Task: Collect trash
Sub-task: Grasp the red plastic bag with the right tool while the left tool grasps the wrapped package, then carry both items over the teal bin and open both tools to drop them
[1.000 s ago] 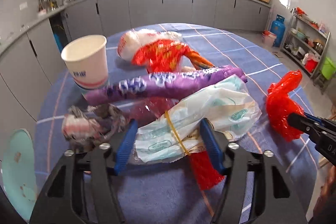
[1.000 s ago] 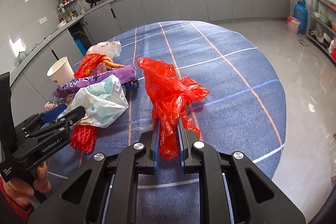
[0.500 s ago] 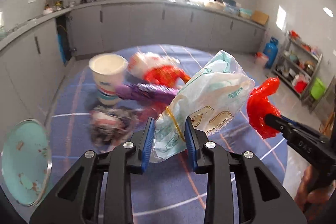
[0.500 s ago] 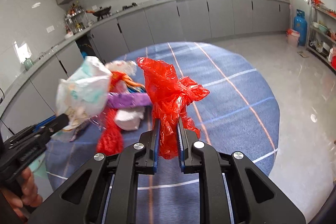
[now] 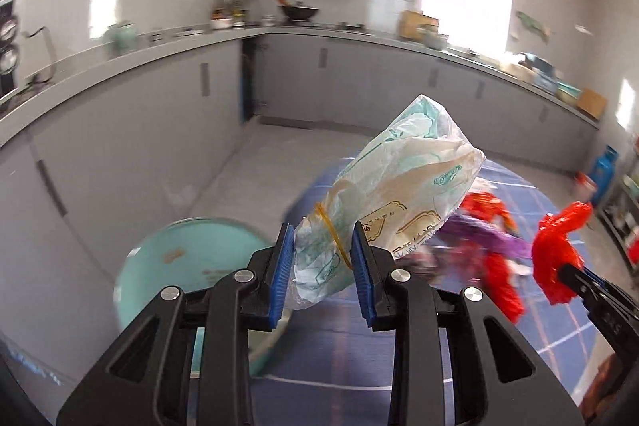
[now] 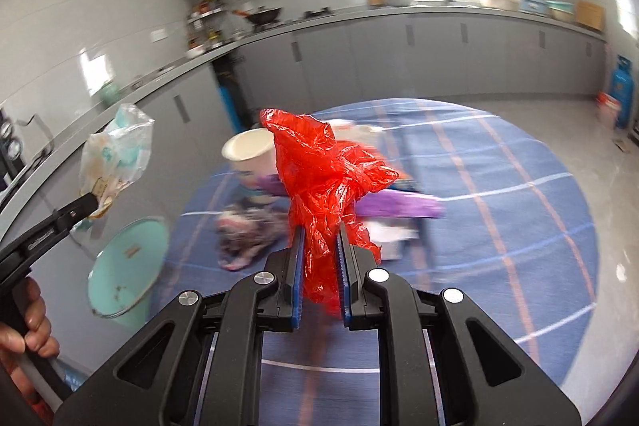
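While the left gripper (image 5: pixel 322 254) pinches a white-green wrapper (image 5: pixel 393 194) above the teal bin (image 5: pixel 175 266), the right gripper (image 6: pixel 319 258) clamps a red bag (image 6: pixel 323 182) over the desk (image 6: pixel 499 210).

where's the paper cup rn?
Right wrist view only: the paper cup stands on the blue table, left of centre, partly hidden behind the red plastic bag in the right gripper, with the crumpled wrapper nearer the camera.
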